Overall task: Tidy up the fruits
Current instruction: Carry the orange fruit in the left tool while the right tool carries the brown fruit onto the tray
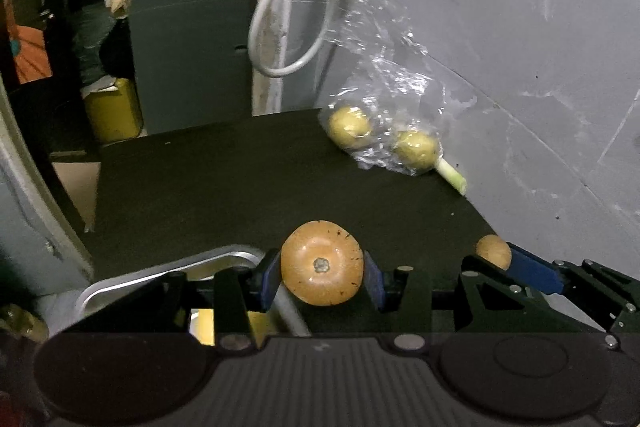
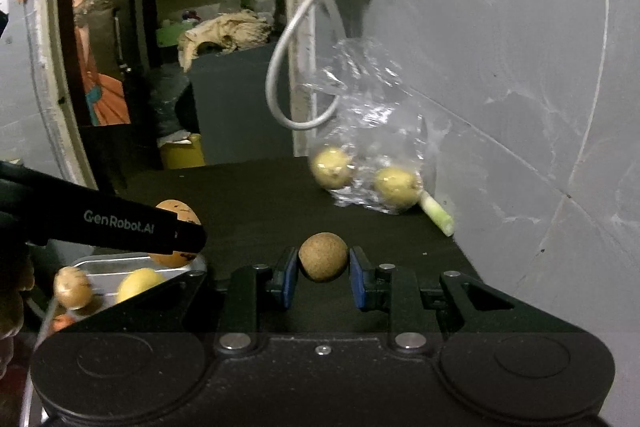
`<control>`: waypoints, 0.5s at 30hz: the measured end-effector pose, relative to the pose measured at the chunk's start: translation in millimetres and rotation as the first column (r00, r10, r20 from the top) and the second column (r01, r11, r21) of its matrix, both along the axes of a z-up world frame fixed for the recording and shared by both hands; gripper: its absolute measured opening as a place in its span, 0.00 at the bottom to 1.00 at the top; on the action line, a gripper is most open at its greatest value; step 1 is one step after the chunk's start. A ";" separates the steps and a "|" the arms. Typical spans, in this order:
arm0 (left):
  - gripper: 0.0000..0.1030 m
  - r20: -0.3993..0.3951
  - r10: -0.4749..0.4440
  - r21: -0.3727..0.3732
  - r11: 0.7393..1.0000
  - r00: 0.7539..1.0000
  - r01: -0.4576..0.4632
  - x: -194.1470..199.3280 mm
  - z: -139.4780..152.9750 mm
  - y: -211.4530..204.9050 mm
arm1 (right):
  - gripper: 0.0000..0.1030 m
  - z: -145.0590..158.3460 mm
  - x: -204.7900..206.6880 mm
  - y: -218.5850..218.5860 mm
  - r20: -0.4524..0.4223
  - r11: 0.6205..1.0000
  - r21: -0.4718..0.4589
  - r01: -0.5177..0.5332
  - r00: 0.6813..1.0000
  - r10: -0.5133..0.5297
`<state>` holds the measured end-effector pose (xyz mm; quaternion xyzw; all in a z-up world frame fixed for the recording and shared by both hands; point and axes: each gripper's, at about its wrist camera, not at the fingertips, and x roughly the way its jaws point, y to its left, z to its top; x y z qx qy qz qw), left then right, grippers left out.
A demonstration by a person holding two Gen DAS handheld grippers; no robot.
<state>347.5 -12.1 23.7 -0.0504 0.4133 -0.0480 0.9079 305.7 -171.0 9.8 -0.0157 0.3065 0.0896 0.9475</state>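
Observation:
My left gripper point(image 1: 322, 269) is shut on an orange round fruit point(image 1: 322, 263), held just above the right end of a metal tray point(image 1: 160, 271). In the right wrist view this fruit point(image 2: 176, 211) shows behind the left gripper's black body point(image 2: 120, 227), over the tray point(image 2: 120, 259). My right gripper point(image 2: 324, 269) is shut on a small brown round fruit point(image 2: 323, 257) above the dark table point(image 2: 256, 203). The left wrist view shows that brown fruit point(image 1: 494, 251) at the right gripper's blue pad point(image 1: 532, 267). The tray holds a yellow fruit point(image 2: 138, 285) and a brownish one point(image 2: 72, 287).
A crumpled clear plastic bag point(image 1: 384, 67) with two yellow-green fruits point(image 1: 348, 126) point(image 1: 416, 149) lies at the table's far right against the grey wall point(image 1: 520, 27). A pale green stalk point(image 1: 452, 175) lies beside it. A white cable loop point(image 1: 280, 39) hangs behind.

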 end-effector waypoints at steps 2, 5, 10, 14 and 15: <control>0.47 0.003 0.011 0.002 1.000 1.000 -0.011 -12.3 4.1 10.6 | 0.29 3.3 -11.3 9.0 0.004 1.000 0.002 -0.006 1.000 0.006; 0.47 0.008 0.029 -0.009 1.000 1.000 -0.029 -29.5 8.4 25.3 | 0.29 6.5 -27.5 20.7 0.007 1.000 0.002 -0.021 1.000 0.021; 0.47 -0.001 0.066 -0.022 0.998 0.998 -0.066 -50.9 7.9 46.0 | 0.29 6.2 -51.1 41.1 -0.006 0.999 -0.007 -0.050 0.999 0.050; 0.47 -0.012 0.096 -0.032 0.995 0.995 -0.096 -69.5 4.2 61.3 | 0.29 2.3 -67.9 54.1 -0.023 0.997 -0.009 -0.079 0.997 0.078; 0.47 -0.015 0.102 -0.036 0.994 0.995 -0.103 -73.4 2.8 64.2 | 0.29 0.8 -72.1 56.8 -0.028 0.996 -0.012 -0.084 0.996 0.083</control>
